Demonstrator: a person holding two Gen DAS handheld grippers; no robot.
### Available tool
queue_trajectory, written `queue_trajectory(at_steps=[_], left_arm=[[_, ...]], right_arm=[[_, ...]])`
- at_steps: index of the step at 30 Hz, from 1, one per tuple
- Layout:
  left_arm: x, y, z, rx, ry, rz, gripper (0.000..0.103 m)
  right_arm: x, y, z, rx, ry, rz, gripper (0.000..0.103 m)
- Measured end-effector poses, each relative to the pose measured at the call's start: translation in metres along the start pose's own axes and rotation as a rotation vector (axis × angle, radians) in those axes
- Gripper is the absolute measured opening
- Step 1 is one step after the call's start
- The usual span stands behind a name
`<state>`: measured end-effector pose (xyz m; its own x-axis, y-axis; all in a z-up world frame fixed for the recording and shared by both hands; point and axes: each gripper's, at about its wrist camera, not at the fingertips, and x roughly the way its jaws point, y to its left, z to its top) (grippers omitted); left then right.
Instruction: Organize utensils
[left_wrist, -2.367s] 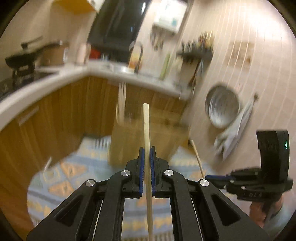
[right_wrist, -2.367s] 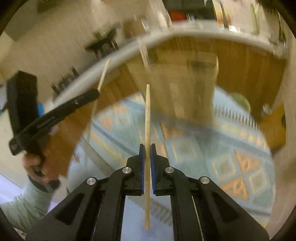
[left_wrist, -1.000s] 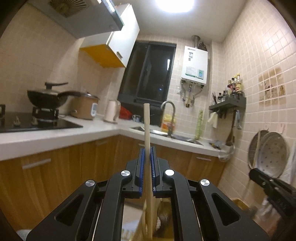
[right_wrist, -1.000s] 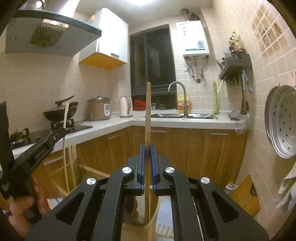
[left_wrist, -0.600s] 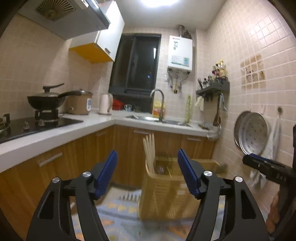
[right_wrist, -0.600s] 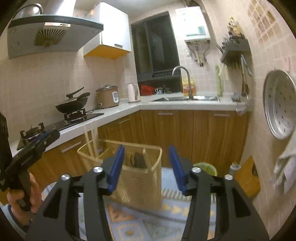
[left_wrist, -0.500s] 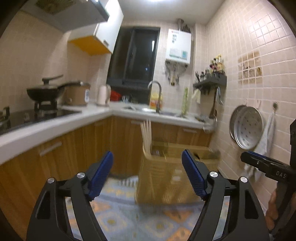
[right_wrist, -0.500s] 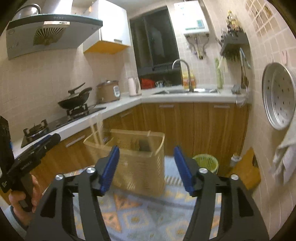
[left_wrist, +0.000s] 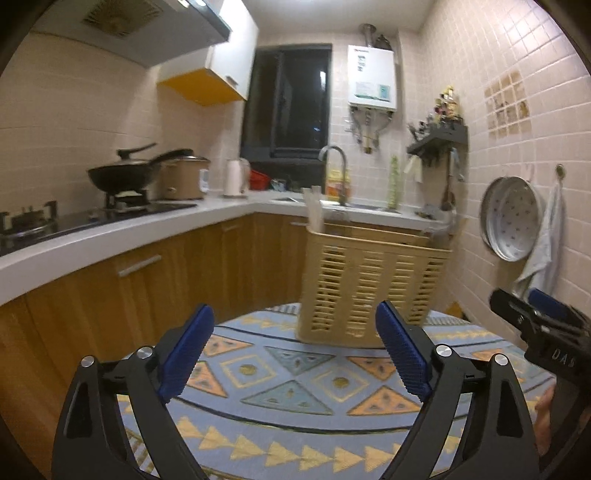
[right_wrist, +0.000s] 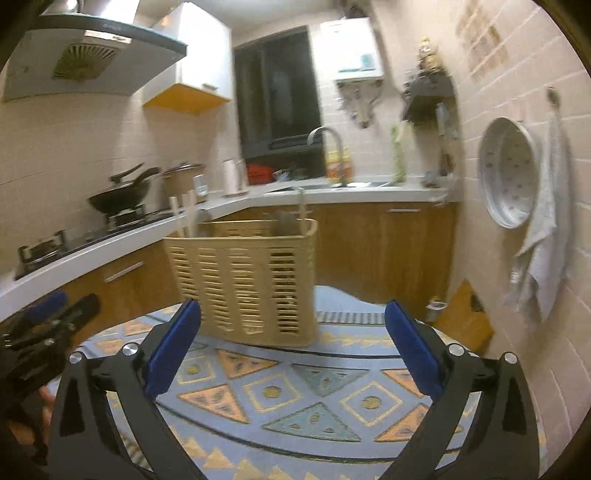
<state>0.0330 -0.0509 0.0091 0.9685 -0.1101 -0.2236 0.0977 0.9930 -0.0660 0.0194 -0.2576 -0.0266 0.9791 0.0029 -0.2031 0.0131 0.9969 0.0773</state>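
Observation:
A tan slotted utensil basket (left_wrist: 365, 288) stands upright on a round table with a patterned blue cloth (left_wrist: 295, 391). It also shows in the right wrist view (right_wrist: 247, 280). Pale wooden chopsticks (left_wrist: 314, 214) stand in its left end, and also show in the right wrist view (right_wrist: 183, 218). Dark utensils (right_wrist: 284, 221) sit in another compartment. My left gripper (left_wrist: 293, 354) is open and empty, short of the basket. My right gripper (right_wrist: 291, 350) is open and empty, also short of it. Each gripper shows at the edge of the other's view.
The patterned cloth (right_wrist: 295, 398) covers the table in front of the basket. A kitchen counter (left_wrist: 110, 229) with a wok and a sink runs behind. A steamer tray (right_wrist: 509, 173) and a towel (right_wrist: 543, 254) hang on the right wall.
Both grippers held a chopstick over the basket, then opened and let go. Both have since drawn back and down, so the basket is seen from the side.

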Motion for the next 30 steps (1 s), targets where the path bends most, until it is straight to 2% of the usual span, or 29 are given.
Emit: queue_trajectory(at_steps=[3,10,19,30], left_arm=[[0.001,0.003,-0.003,-0.003,-0.011,0.033,0.088],[0.000,0.000,-0.002,0.018,-0.009,0.032,0.095],[-0.002,-0.011,-0.002,0.073,-0.019,0.053,0.095],[-0.004,-0.010,-0.002,0.077,-0.019,0.057,0.095]], right_arm=[[0.005,-0.003,-0.009,0.018,0.012,0.005,0.095],[-0.001,0.007,-0.011,-0.063,-0.014,-0.042,0.095],[-0.001,0.006,-0.009,-0.054,-0.017,-0.041,0.095],[-0.001,0.011,-0.010,-0.073,-0.012,-0.041,0.095]])
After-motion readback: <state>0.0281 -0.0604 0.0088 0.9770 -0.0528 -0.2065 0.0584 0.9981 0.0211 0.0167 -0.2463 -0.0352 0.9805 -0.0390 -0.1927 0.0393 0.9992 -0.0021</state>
